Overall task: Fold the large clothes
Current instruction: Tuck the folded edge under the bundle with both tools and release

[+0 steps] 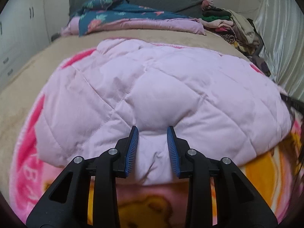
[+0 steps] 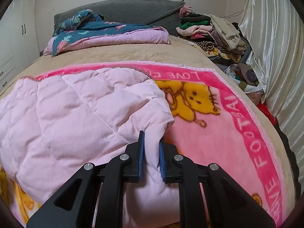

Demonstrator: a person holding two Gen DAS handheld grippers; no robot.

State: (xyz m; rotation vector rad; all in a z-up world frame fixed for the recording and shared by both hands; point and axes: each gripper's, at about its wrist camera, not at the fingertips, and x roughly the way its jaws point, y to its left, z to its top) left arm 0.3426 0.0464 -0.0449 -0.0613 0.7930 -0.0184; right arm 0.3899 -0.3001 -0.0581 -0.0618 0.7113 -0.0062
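My right gripper [image 2: 152, 146] has its jaws pinching a quilt [image 2: 79, 114] corner at lower centre. My left gripper [image 1: 153, 142] has jaws spread, quilt fabric lying loose between them. The quilt lies on a bear blanket [image 2: 218, 133] mid-frame, on the bed [image 2: 123, 55]; a clothes pile [image 2: 212, 32] sits upper right.

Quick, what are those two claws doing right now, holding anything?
Left claw: open, pads apart over the pale pink quilted garment, gripping nothing.
Right claw: shut on a fold of the same pale pink quilted garment.
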